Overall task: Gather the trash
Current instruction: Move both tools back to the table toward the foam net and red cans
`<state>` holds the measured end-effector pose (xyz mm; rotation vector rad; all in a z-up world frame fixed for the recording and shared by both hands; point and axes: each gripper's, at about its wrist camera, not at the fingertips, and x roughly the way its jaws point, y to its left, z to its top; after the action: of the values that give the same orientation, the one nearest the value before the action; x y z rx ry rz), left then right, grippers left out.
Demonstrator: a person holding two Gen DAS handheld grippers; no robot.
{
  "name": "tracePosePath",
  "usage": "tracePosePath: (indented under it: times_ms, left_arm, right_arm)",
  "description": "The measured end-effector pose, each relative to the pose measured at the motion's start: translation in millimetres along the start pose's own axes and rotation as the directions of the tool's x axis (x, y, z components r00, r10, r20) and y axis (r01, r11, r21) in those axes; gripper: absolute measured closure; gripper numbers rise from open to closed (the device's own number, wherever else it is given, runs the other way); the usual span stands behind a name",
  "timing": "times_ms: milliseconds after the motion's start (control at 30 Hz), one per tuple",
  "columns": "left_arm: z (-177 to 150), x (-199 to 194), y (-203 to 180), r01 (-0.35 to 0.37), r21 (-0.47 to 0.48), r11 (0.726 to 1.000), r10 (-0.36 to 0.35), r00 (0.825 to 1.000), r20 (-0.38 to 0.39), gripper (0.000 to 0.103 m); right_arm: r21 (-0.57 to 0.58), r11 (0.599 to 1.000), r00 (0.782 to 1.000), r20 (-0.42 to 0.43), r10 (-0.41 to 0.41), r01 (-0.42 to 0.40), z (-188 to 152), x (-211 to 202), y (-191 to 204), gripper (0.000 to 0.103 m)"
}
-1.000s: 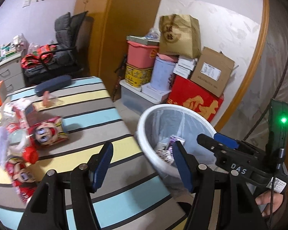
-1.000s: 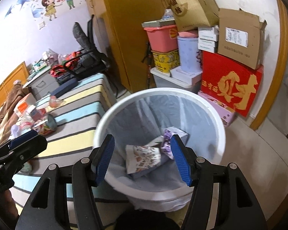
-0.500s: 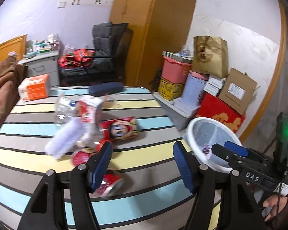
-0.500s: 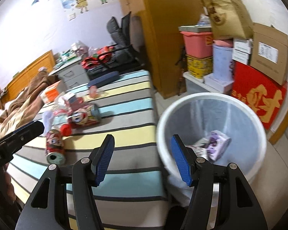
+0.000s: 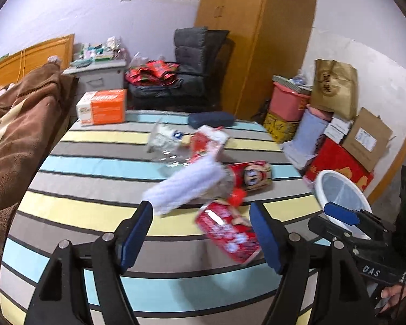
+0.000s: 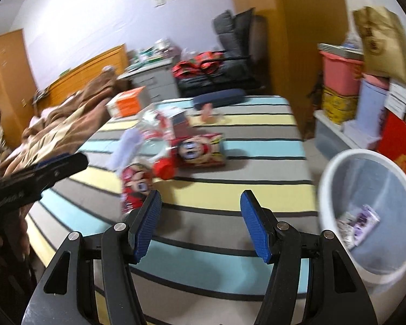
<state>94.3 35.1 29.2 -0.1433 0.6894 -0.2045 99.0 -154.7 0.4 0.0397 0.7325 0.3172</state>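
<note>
Trash lies heaped on the striped bed (image 5: 100, 159); the nearest red snack packet (image 5: 228, 237), long axis running away, sits just ahead of the left gripper (image 5: 203, 233), fingers spread and empty. The right gripper (image 6: 201, 223), also spread, hovers farther off.

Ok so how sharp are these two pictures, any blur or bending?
Left wrist view: the red can and white wrapper on the striped table are smeared, the gripper sharp. Right wrist view: softer overall, the cans and bin streaked. Both bend straight lines at the edges.
</note>
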Motion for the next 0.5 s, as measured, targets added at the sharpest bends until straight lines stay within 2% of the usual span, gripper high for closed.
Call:
tracePosePath:
  times_ms: [133,300,400,500]
  left_arm:
    - [0.8,5.0,21.0,-0.009,-0.007,1.000,0.009,1.000,-0.017,0.024]
    - [3.1,18.8,43.2,0.010,-0.003,1.000,-0.010,0.997,-0.076,0.024]
    - [4.9,25.2,50.4,0.014,0.018,1.000,-0.013,0.996,-0.091,0.024]
    - [9.5,33.9,59.0,0.050,0.013,0.999,-0.048,0.992,-0.114,0.024]
  right_arm:
    - [-0.027,0.997,0.996,-0.038,0.076,-0.077,2.7,14.2,17.4,0.040]
    - [-0.036,0.991,0.988,-0.087,0.126,-0.129,5.5,34.0,32.6,0.040]
    - [-0.060,0.989,0.985,-0.112,0.130,-0.137,5.2,41.3,39.4,0.040]
    - [-0.100,0.984,0.980,-0.152,0.131,-0.147,4.2,50.1,47.8,0.040]
